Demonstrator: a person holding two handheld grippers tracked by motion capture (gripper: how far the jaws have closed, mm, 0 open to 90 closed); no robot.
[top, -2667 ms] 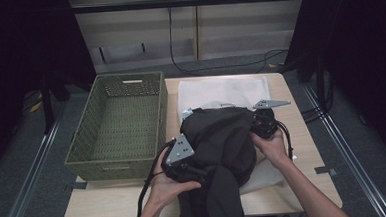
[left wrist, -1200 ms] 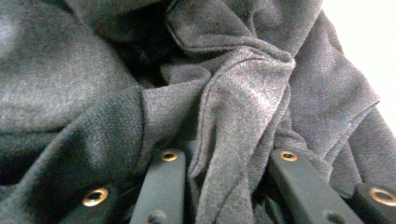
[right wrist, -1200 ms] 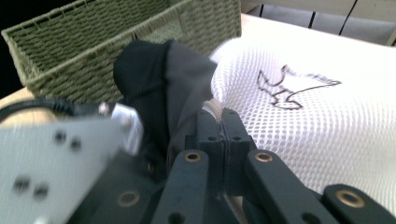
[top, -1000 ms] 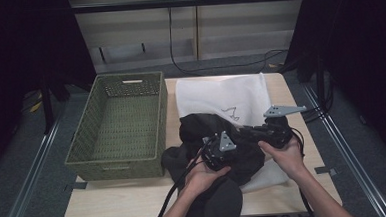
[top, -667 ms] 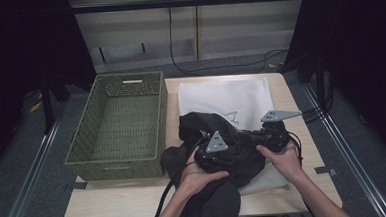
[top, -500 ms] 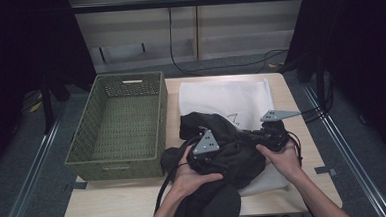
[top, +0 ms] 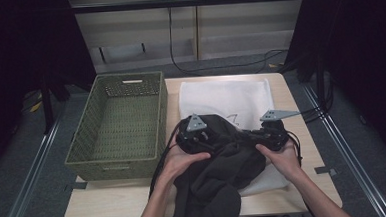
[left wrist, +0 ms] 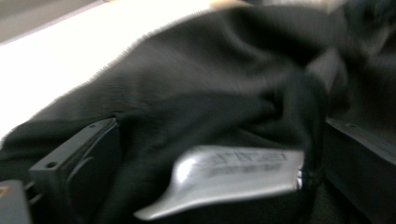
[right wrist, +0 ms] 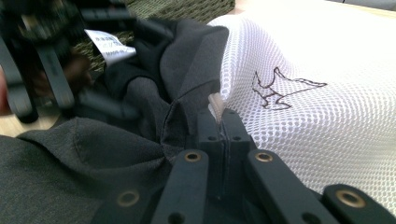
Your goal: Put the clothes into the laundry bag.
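Right gripper (right wrist: 223,122), fingers clenched on a fold of the dark grey crumpled fabric garment (top: 223,157), which lies over the white mesh laundry bag (top: 225,94) on the desk. Left gripper (top: 195,133) buried in cloth, its grip impossible to tell. Risk: that thin pinch slipping, or snagging mesh.

Both forearms come in from the near edge of the table (top: 300,95) and angle inward over it. The left hand (top: 181,161) cups the left gripper (top: 198,134) from beneath, its grey plate tilted up toward the far side of the table. In the left gripper view its black jaws stand apart at either side. The right hand (top: 283,156) holds the right gripper (top: 262,136) nearer the table's right edge, pointing inward at the left one. In the right gripper view its jaws are pressed together on a fold of dark garment (right wrist: 154,116)
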